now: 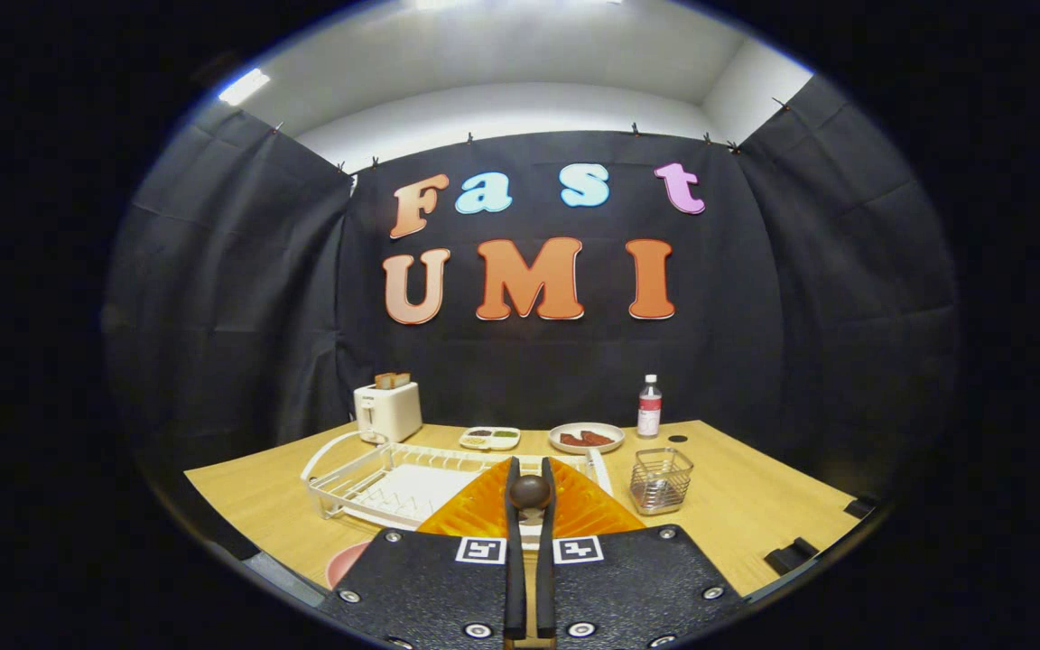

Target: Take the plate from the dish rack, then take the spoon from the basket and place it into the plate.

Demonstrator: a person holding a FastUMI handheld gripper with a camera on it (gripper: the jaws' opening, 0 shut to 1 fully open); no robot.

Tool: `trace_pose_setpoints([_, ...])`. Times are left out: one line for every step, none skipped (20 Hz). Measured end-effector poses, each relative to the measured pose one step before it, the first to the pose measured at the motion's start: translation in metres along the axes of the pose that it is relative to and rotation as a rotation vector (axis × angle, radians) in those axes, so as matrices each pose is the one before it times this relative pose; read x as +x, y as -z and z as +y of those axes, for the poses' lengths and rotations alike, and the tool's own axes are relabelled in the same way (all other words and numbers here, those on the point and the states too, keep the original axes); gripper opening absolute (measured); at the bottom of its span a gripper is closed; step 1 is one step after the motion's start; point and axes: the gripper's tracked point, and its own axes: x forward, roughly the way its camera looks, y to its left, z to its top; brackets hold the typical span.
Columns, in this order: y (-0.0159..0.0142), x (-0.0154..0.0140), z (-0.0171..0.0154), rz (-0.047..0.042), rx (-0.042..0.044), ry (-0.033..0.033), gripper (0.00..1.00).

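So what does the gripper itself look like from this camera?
The gripper has two thin black fingers backed by ribbed orange wedge-shaped pieces. Behind them sit two black textured plates with silver screws, each carrying a small square black-and-white marker near its inner corner. A dark rounded knob sits between the fingertips. No cables, hand or sleeve are visible.

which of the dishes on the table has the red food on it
The round plate at the far side of the table, next to the bottle. The divided dish to its left holds darker and greenish bits instead. The gripper is shut on a spoon.
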Motion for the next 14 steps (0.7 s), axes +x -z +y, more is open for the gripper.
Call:
trace_pose_setpoints([0.00789, -0.00219, 0.00991, 0.01005, 0.01158, -0.01782, 0.05])
trace_pose_setpoints([0.00903, -0.00071, 0.01016, 0.01097, 0.01044, -0.01531, 0.05])
trace_pose_setpoints([0.00843, -0.00021, 0.00978, 0.00953, 0.00198, -0.01438, 0.05])
trace_pose_setpoints([0.00774, 0.00000, 0.00804, 0.00493, -0.00322, -0.01080, 0.05])
trace_pose_setpoints([0.00722, 0.00107, 0.00695, 0.00508, -0.00349, -0.00902, 0.05])
trace_pose_setpoints([0.00802, 0.00073, 0.00804, 0.00733, -0.00277, -0.00912, 0.05])
trace_pose_setpoints([0.00901, 0.00233, 0.00665, 0.00919, -0.00356, -0.00948, 0.05])
trace_pose_setpoints([0.00840, 0.00329, 0.00506, 0.00717, -0.00412, -0.00289, 0.05])
trace_pose_setpoints([0.00578, 0.00262, 0.00472, 0.00392, -0.00724, -0.00379, 0.05])
trace_pose_setpoints([0.00613, 0.00237, 0.00497, 0.00301, -0.00445, -0.00399, 0.05])
trace_pose_setpoints([0.00498, 0.00244, 0.00375, 0.00149, -0.00442, -0.00386, 0.05])
trace_pose_setpoints([0.00548, 0.00181, 0.00374, 0.00266, -0.00588, -0.00234, 0.05])
trace_pose_setpoints([0.00490, 0.00287, 0.00323, 0.00473, -0.00523, -0.00120, 0.05])
trace_pose_setpoints([0.00438, 0.00126, 0.00342, 0.00338, -0.00314, -0.00254, 0.05])
